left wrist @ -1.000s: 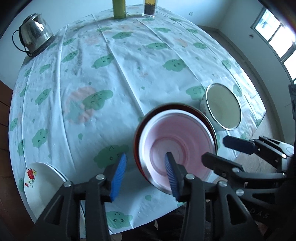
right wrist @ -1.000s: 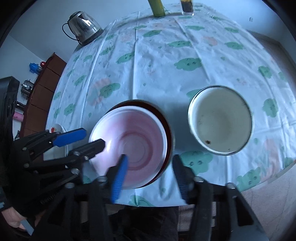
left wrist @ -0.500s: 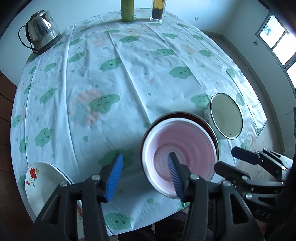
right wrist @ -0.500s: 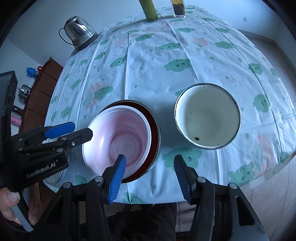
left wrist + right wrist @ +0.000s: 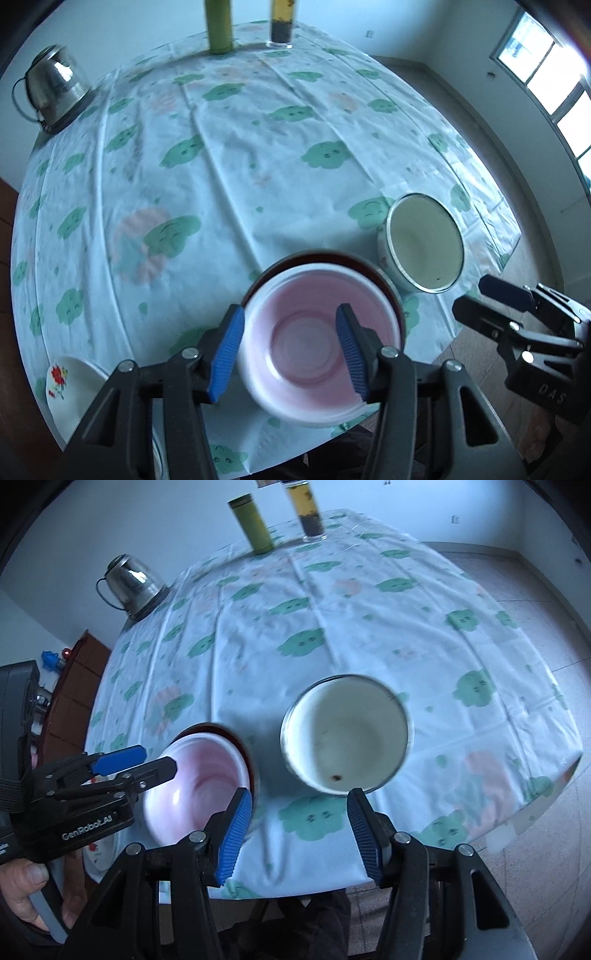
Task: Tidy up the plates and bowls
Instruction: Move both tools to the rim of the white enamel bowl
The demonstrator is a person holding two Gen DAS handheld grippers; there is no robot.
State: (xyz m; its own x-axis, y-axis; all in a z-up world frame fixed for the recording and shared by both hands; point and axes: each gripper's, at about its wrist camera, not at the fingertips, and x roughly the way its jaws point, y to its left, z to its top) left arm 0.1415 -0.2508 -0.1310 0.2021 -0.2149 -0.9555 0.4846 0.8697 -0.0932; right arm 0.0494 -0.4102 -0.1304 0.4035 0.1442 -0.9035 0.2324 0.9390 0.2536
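A pink-and-white bowl [image 5: 317,302] sits nested in a dark red bowl [image 5: 332,256] near the table's front edge. My left gripper [image 5: 288,354] hovers over it, open. One pad is just outside the bowl's left rim and the other is over its inside, and neither presses on it. To the right stands a cream enamel bowl [image 5: 424,243] with a metal rim. In the right wrist view my right gripper [image 5: 300,834] is open and empty over the tablecloth, just in front of the cream bowl [image 5: 347,738]. The pink bowl [image 5: 195,782] and the left gripper [image 5: 159,761] are at its left.
At the front left edge lies a white plate with a red flower [image 5: 70,384]. A steel kettle [image 5: 55,88], a green bottle [image 5: 219,26] and a glass of tea [image 5: 280,22] stand at the far side. A wooden cabinet [image 5: 74,686] is left of the table.
Both grippers shifted right. The pink bowl now lies between the left fingers, whose jaws have widened a little. The cream bowl now lies straight ahead of the right gripper.
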